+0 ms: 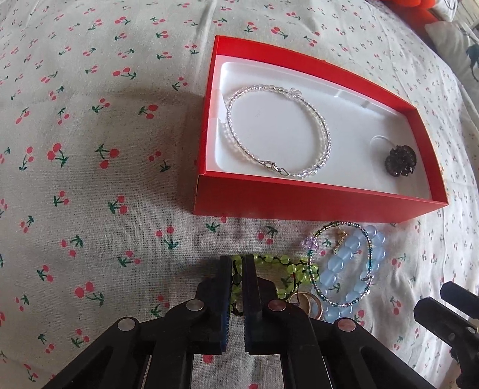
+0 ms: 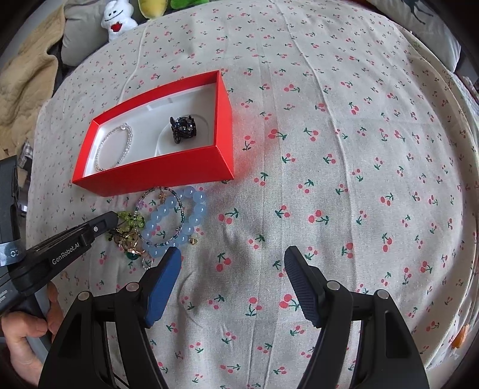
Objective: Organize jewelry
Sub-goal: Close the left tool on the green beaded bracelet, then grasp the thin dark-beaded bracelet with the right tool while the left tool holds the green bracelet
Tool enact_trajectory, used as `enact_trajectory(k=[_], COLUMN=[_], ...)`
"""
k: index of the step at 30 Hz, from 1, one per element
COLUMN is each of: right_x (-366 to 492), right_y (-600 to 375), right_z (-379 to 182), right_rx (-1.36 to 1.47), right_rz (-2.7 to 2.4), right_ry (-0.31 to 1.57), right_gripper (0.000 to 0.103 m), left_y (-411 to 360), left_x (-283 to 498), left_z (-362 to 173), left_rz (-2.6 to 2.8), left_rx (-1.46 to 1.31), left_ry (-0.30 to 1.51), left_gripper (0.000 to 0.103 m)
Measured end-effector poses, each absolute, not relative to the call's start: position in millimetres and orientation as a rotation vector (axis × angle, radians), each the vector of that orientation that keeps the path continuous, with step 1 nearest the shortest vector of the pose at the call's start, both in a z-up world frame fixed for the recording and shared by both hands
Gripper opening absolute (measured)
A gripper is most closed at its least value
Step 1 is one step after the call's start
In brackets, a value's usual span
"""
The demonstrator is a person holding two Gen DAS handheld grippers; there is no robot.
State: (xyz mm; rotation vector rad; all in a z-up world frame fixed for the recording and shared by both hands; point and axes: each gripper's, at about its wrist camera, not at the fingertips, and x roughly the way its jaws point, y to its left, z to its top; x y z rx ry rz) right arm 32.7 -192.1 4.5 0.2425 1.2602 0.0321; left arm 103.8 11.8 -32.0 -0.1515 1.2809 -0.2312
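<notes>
A red box [image 1: 314, 199] [image 2: 155, 176] with a white liner holds a clear bead necklace [image 1: 277, 133] [image 2: 112, 148] and a black beaded ornament [image 1: 400, 163] [image 2: 183, 128]. In front of it lies a pile: a green bead bracelet [image 1: 287, 267] [image 2: 128, 221], a blue bead bracelet [image 1: 348, 269] [image 2: 176, 215], a thin multicolour bead loop [image 1: 368, 248], gold rings [image 1: 308, 303]. My left gripper [image 1: 238, 263] [image 2: 115, 220] is shut on the green bracelet's cord. My right gripper [image 2: 232, 257] is open and empty, right of the pile.
The cherry-print cloth [image 2: 344, 149] covers a bed. Plush toys [image 2: 116, 19] and a beige blanket [image 2: 24, 77] lie at the far left edge. The right gripper's black body [image 1: 449, 323] shows at the lower right of the left wrist view.
</notes>
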Motion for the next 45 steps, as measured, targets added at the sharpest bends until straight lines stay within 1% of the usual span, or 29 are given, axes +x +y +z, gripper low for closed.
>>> enact_trajectory(k=[17, 30, 38, 45], right_x=[47.8, 75.6, 87.3, 85.3], right_y=[-181.3, -138.3, -122.3, -109.4], right_z=[-1.1, -10.8, -19.2, -9.7], right_rx=[0.320, 0.339, 0.233, 0.207], right_rz=[0.055, 0.153, 0.114, 0.175], right_ry=[1.271, 1.290, 1.292, 1.271], right_gripper=[0.074, 0.074, 0.074, 0.075], left_y=[43.5, 77.5, 76.0, 72.9], left_x=[56.2, 55.9, 57.2, 58.7], left_z=[56.2, 39.1, 27.0, 23.9], left_rz=[-0.344, -0.280, -0.279, -0.282], left_rx=[-0.192, -0.201, -0.188, -0.177], left_ry=[1.065, 1.115, 1.155, 1.165], left_gripper=[0.001, 0.001, 0.001, 0.001])
